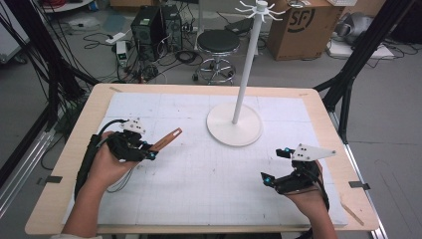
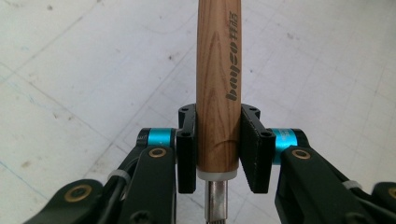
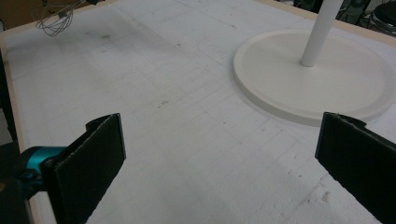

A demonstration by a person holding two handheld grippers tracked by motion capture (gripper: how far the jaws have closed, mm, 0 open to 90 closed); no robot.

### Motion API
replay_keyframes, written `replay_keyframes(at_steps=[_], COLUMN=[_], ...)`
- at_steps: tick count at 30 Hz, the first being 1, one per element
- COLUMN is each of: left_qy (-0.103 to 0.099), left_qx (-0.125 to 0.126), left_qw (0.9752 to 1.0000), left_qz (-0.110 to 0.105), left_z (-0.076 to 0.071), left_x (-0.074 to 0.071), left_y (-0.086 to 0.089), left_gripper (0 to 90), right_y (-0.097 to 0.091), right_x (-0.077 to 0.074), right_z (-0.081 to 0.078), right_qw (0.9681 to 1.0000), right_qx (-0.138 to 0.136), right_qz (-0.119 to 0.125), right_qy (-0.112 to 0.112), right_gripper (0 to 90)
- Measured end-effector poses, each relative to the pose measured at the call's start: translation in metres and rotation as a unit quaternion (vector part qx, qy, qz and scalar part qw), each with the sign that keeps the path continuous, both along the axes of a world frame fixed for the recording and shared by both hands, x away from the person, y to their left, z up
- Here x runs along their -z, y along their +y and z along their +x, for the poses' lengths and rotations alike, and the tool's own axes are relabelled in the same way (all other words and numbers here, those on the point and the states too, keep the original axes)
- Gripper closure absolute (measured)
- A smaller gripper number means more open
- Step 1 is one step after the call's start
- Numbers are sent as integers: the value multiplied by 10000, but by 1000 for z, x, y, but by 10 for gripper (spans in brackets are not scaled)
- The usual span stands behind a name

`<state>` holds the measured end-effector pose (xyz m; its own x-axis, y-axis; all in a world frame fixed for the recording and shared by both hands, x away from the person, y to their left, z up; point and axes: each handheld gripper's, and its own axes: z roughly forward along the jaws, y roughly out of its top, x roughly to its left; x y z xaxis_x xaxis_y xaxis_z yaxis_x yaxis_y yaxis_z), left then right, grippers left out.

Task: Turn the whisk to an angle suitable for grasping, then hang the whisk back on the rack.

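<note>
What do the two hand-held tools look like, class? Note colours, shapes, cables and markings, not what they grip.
The left tool and the right tool are both black, with two flat black jaws on jointed links. Blue rings and brass-coloured screws mark the joints. A pale grey three-cornered plate tops each one. A black cable trails from the left tool. The forearms are bare, with no sleeves reaching the wrists.

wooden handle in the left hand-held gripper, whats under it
Under the wooden handle lies bare white mat, faintly gridded and scuffed. The left hand-held gripper clamps the handle near its metal end. The strip of mat directly beneath is covered by the handle and jaws.
</note>
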<state>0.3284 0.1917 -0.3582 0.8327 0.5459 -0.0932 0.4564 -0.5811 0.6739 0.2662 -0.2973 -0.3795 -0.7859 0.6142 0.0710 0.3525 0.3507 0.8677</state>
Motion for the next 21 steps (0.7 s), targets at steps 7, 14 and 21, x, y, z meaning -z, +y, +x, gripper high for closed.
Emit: replay_keyframes(at_steps=[7,14,21], left_qy=[-74,-91,-152], left_qx=[-19,57,302], left_qw=[9995,9962,9923], left_qz=[-309,-860,-1189], left_z=[-1,-2,0], left_x=[-7,-14,-21], left_y=[0,3,-4], left_gripper=[704,704,704], right_y=[-4,-3,-1], right_x=[-2,-2,-3], right_z=[-2,-2,-2], right_qw=[10000,10000,10000], right_qx=[40,-17,-29], right_qz=[51,44,27], right_qy=[-29,-36,-45], right_gripper=[6,6,6])
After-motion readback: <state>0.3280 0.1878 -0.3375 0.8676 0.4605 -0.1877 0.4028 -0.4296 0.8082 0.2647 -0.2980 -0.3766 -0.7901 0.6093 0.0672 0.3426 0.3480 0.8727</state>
